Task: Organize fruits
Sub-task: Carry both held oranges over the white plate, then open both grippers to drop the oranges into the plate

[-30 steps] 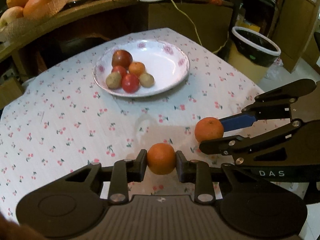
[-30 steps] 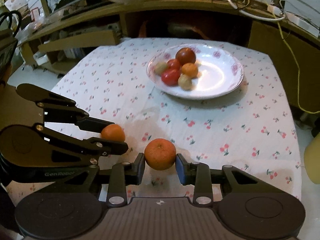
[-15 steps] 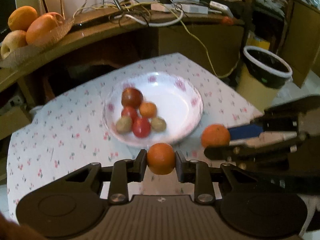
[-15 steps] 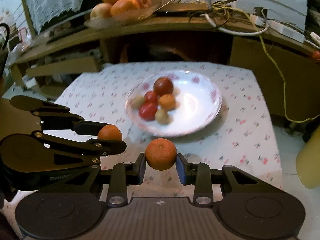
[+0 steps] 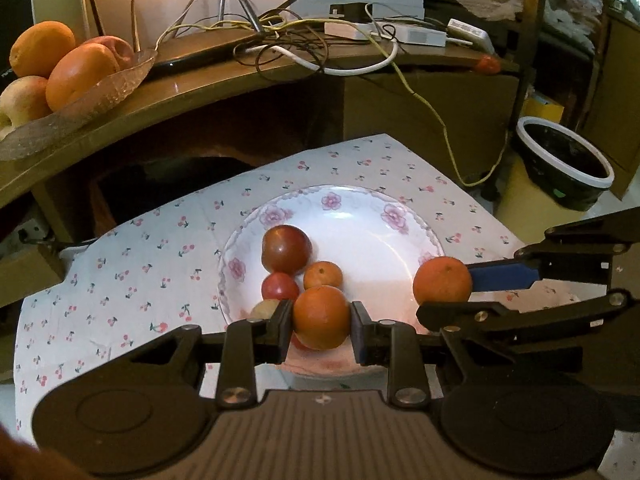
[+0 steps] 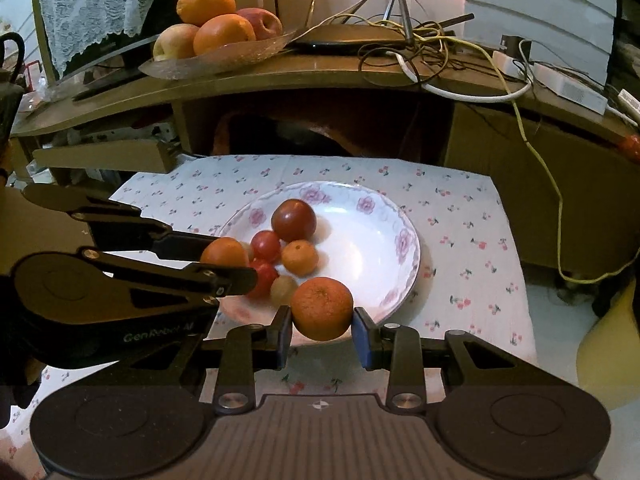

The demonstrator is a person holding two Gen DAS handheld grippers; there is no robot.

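Observation:
A white flowered plate [image 5: 372,236] [image 6: 376,240] on the cherry-print tablecloth holds several small fruits: a dark red apple [image 5: 286,249], red tomatoes, a small orange and a pale one. My left gripper [image 5: 321,327] is shut on an orange [image 5: 321,316] and holds it over the plate's near rim. My right gripper [image 6: 322,326] is shut on a second orange [image 6: 321,307], also at the plate's near edge. Each gripper with its orange shows in the other view: the right one [image 5: 442,285], the left one [image 6: 224,252].
A wooden shelf [image 5: 224,80] behind the table carries a glass dish of large fruit [image 5: 60,68] and tangled cables [image 5: 320,48]. A black bin with a white rim [image 5: 564,164] stands to the right. The tablecloth [image 6: 468,240] ends close around the plate.
Both grippers, each holding its orange, have lifted and moved forward from the near part of the table to the plate's near rim. The plate's fruits have not moved.

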